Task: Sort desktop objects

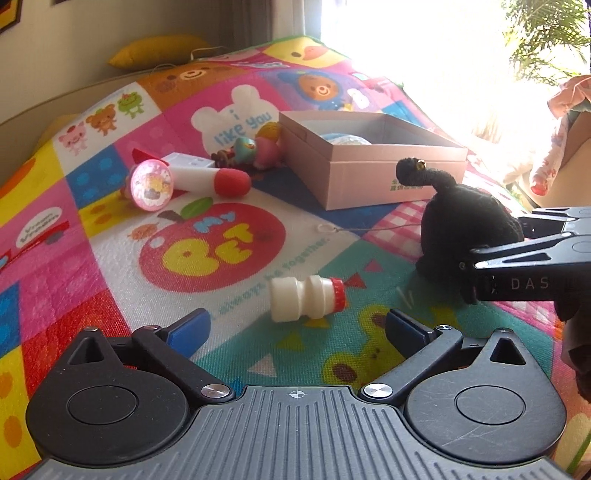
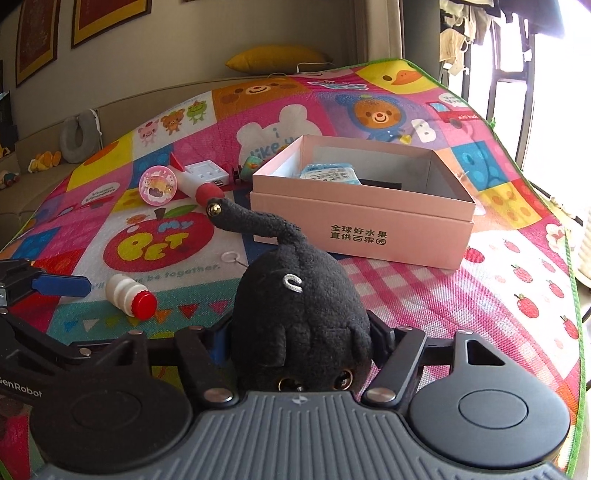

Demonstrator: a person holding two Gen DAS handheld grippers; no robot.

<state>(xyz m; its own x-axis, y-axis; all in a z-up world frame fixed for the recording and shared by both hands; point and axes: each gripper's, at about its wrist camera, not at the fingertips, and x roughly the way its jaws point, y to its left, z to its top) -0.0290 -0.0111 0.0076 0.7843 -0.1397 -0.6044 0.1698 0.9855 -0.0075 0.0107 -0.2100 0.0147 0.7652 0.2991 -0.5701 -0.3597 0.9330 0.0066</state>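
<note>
The right claw (image 2: 297,341) pinches a black plush cat (image 2: 299,317) between its two fingers, the toy's face turned back toward the camera and its long tail rising forward, a small gold bell at the tip. From the left wrist view the same cat (image 1: 465,229) sits at the right with the right claw (image 1: 498,258) clamped on its side. The left claw (image 1: 295,328) is spread wide with nothing between its blue pads (image 1: 192,326); just ahead of it a small white bottle (image 1: 306,299) with a red cap lies on its side.

Beyond the cat stands an open pink box (image 2: 364,229) with printed characters on its front wall; a pale blue packet (image 2: 328,173) lies inside. Left of the box lie a white tube with a red end (image 1: 210,179), a round pink disc (image 1: 152,184) leaning against it, a white block (image 1: 188,161) behind, and a few small colourful figures (image 1: 255,149) close to the box's corner. A thin cord with a ring (image 1: 327,229) lies between the box and the bottle.

Everything rests on a bright patchwork play mat (image 2: 461,314) printed with bears, frogs, a duck, strawberries and a red apple reading "My Pet". A yellow cushion (image 2: 277,59) lies past the mat's far edge, framed pictures (image 2: 110,18) hang on the wall, and strong daylight pours through a window (image 2: 546,110) at the right
</note>
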